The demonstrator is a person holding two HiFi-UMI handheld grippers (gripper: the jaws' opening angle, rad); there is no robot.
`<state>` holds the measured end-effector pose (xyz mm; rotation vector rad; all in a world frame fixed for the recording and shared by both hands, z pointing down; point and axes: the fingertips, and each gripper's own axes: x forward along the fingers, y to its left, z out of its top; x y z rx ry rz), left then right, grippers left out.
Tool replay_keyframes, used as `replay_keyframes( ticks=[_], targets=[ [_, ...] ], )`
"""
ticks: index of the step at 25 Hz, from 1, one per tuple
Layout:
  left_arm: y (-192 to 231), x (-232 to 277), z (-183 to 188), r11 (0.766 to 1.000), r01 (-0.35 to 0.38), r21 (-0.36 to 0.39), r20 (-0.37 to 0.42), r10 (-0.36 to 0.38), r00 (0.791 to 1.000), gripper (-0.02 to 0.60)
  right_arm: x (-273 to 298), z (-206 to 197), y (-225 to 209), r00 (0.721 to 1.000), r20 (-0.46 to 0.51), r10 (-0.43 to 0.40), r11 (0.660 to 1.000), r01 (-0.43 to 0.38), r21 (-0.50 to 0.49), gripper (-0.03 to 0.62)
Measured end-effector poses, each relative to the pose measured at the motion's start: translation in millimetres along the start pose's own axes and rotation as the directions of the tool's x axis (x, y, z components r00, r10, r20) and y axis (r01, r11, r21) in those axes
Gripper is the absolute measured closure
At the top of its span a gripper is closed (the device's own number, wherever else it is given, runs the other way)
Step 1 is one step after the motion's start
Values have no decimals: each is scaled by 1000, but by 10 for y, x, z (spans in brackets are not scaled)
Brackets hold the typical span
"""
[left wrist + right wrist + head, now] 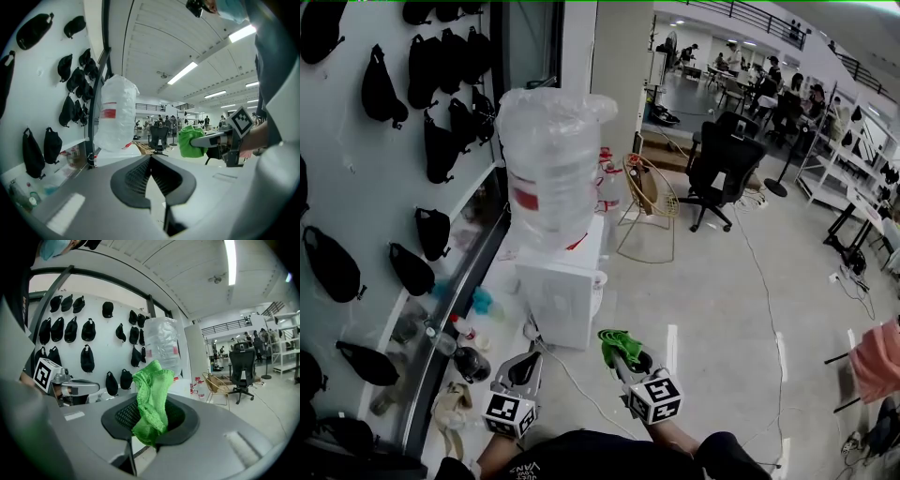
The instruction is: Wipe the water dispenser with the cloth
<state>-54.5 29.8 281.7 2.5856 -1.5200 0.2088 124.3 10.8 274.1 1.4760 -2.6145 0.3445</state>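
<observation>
The white water dispenser [558, 292] stands against the wall on the floor, with a plastic-wrapped bottle [548, 173] on top. In the head view my right gripper [621, 349] is shut on a green cloth [615, 339], a short way in front of the dispenser's lower right corner. The cloth [152, 399] hangs bunched from the jaws of the right gripper [152, 416], with the bottle [161, 345] behind it. My left gripper [525, 367] is low, in front of the dispenser, its jaws shut on nothing. In the left gripper view, the left gripper [151, 159] points past the bottle [115, 117], and the cloth [190, 140] shows at the right.
Black bags [441, 141] hang on the white wall at the left. Small bottles and clutter [459, 337] lie along the wall's base. A wire chair [647, 202] and a black office chair [722, 169] stand behind the dispenser. A cable [581, 394] runs over the floor.
</observation>
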Motion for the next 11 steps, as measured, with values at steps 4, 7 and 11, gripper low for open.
replay_keyframes(
  ticks=[4,7,11],
  targets=[
    [-4,-17,-59,1000,-5,-1,-7,5,1000,580,-27,-36,-23,1000,-7,-6,1000,6,1,503],
    [-44,-10,-52,1000,5,16,-11,-4,1000,580,-40,-29,-37,1000,-7,-8,1000,8,0,503],
    [-99,12,-17,1000,16,26,-16,-15,1000,580,-52,-28,-61,1000,-12,-14,1000,14,-8,503]
  ],
)
